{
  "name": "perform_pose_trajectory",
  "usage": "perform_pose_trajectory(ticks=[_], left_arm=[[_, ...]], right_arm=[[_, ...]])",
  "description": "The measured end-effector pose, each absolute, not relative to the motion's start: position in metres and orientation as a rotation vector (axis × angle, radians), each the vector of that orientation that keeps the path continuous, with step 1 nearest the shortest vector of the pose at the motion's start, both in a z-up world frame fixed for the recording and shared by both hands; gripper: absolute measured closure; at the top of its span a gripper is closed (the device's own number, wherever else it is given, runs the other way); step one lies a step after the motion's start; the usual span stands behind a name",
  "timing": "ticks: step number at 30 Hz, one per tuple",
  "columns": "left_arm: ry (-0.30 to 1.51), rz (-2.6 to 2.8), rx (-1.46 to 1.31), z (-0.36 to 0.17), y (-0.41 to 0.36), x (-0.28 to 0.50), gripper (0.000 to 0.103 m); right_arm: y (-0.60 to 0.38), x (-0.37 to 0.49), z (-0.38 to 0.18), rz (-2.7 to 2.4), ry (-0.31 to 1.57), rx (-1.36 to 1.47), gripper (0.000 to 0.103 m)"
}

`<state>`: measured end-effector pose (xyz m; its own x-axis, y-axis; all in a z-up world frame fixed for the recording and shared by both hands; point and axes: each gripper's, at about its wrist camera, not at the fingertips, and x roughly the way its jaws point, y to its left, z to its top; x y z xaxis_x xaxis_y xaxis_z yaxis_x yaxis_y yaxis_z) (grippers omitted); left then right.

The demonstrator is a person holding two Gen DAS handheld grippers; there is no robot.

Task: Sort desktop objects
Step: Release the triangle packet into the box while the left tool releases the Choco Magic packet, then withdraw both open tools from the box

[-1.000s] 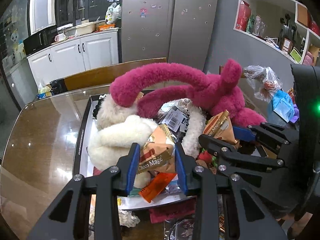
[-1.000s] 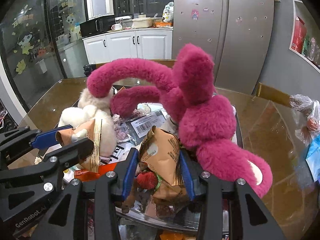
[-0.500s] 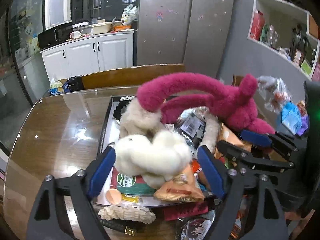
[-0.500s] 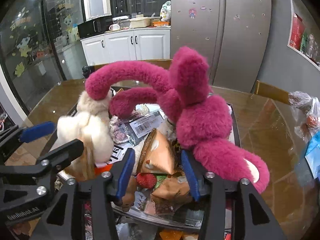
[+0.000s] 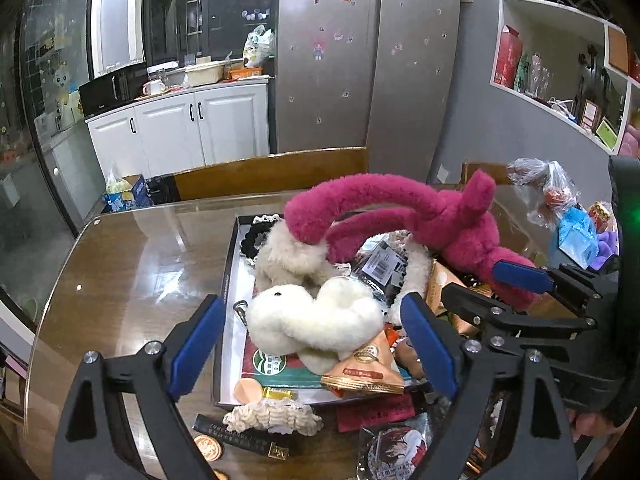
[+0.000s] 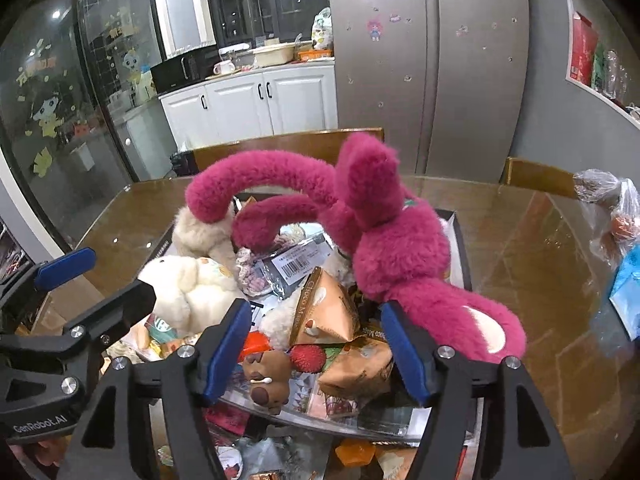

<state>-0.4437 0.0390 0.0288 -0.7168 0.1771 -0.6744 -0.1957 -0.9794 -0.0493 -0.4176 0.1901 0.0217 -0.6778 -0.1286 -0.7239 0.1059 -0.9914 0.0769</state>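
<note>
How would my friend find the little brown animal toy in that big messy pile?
Start at the big pink plush bunny lying over the black tray on the table. Go down to the near edge of the pile, just in front of the right gripper, beside a bumpy red berry. The little brown animal toy is the only smooth, chocolate-brown figure there; the toys around it are fluffy.

Plush rabbit atop tray pile; snack packet before it, fluffy toy perhaps left.

Both grippers' fingers spread, empty.
</note>
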Motion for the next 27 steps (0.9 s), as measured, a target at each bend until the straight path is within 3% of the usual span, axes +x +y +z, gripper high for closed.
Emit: perform_pose_trajectory(ticks=[15,22,27], left_arm=[[0.119,2.776,-0.969,0.066,0.020,-0.365,0.007],[0.063,2.783,-0.963,0.063,-0.012,-0.337,0.007],[0.067,2.741,-0.969,0.034,-0.025,-0.305,0.007]], right_arm=[[0.173,-0.357,0.068,-2.822,0.024,1.058,0.026],[0.170,-0.322,0.076,-2.844,0.089,1.025,0.026],[0.181,-0.296,0.067,-2.860,0.037,1.008,0.025]])
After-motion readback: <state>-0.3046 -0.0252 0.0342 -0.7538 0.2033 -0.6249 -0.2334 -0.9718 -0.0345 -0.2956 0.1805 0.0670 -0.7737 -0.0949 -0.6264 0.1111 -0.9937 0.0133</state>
